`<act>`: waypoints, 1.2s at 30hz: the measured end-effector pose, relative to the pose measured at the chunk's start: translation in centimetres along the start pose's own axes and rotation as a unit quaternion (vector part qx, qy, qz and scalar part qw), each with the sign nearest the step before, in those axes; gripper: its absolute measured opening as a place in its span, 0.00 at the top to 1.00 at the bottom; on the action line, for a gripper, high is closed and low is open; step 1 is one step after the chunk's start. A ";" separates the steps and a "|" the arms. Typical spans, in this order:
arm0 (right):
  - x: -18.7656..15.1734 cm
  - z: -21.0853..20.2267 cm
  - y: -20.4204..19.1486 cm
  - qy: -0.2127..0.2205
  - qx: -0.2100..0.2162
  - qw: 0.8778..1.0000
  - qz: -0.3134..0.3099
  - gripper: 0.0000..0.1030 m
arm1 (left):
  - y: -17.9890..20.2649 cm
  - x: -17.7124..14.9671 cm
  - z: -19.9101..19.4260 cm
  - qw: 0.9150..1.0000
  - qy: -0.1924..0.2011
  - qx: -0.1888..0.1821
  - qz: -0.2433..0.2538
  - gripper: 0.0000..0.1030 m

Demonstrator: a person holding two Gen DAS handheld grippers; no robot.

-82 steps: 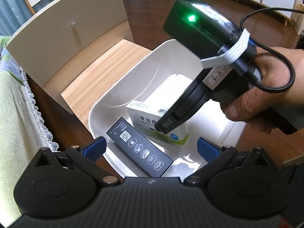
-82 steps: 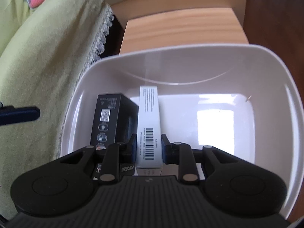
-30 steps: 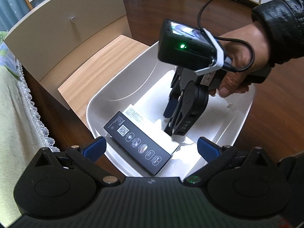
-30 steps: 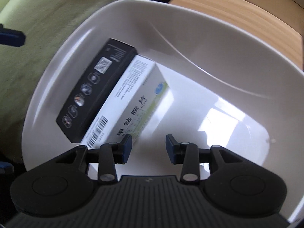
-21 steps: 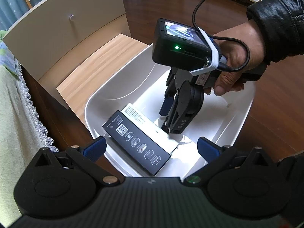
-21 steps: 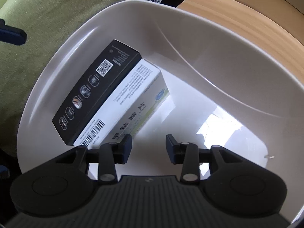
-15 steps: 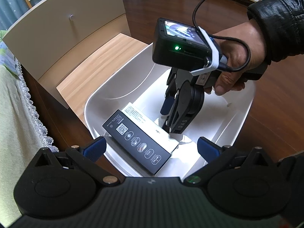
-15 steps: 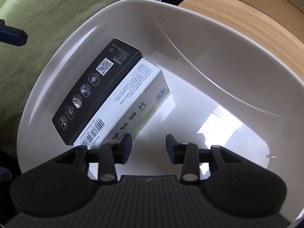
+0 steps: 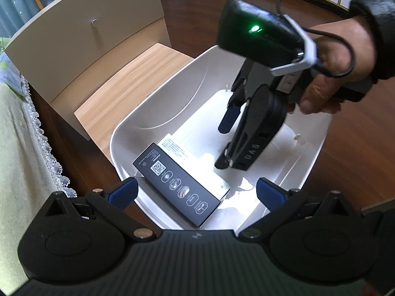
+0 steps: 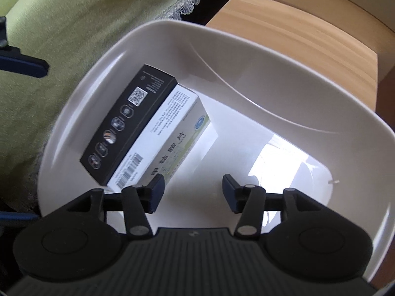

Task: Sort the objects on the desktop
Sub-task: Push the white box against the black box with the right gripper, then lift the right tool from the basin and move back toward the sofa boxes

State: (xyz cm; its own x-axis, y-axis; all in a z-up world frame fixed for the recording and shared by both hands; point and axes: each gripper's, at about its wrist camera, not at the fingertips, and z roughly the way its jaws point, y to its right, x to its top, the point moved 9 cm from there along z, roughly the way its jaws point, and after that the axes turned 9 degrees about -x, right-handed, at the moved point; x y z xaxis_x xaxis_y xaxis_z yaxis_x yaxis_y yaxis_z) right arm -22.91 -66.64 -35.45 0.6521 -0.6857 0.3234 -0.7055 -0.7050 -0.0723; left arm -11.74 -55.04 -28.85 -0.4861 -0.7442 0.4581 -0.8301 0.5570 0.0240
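A white plastic bin (image 9: 158,113) (image 10: 296,66) holds two boxes side by side against its wall. One is a black box (image 9: 177,185) (image 10: 128,123) with a QR code and round icons. The other is a white medicine box (image 9: 187,157) (image 10: 167,148) with a barcode. My right gripper (image 10: 192,192) (image 9: 226,145) hangs over the bin floor beside the white box, its jaws opening, nothing between them. My left gripper (image 9: 197,192) stands wide open above the bin's near rim, with the black box below the gap, untouched.
A light wooden bedside cabinet (image 9: 118,83) (image 10: 308,32) with a drawer knob (image 9: 94,21) stands behind the bin. A green cloth with lace trim (image 9: 22,148) (image 10: 61,37) lies to the left. Dark wooden floor (image 9: 358,153) lies to the right, and a hand (image 9: 338,66) holds the right gripper.
The right gripper let go of the white box, which now lies beside the black one. It has since risen a little and its jaws have spread wider. The left gripper stayed put.
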 end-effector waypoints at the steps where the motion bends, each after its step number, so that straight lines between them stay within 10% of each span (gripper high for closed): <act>1: -0.3 -0.5 -0.2 0.003 0.000 1.000 0.003 0.42 | 0.0 0.1 0.0 1.000 0.001 -0.001 -0.001 0.01; 19: -2.0 -8.8 -2.4 0.046 -0.087 0.995 -0.001 0.11 | 3.1 0.4 -3.0 0.998 -0.032 0.009 0.045 0.00; 36: -1.4 -17.9 -7.2 0.111 -0.090 0.988 -0.057 0.10 | 4.5 -1.1 -10.9 0.996 -0.013 0.078 0.031 0.00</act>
State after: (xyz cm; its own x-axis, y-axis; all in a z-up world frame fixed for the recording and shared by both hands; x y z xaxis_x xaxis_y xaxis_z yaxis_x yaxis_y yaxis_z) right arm -23.71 -57.33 -18.50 0.6674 -0.5327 0.5204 -0.6820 -0.7178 0.1399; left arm -11.94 -47.69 -19.59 -0.5433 -0.7201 0.4317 -0.8294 0.5402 -0.1427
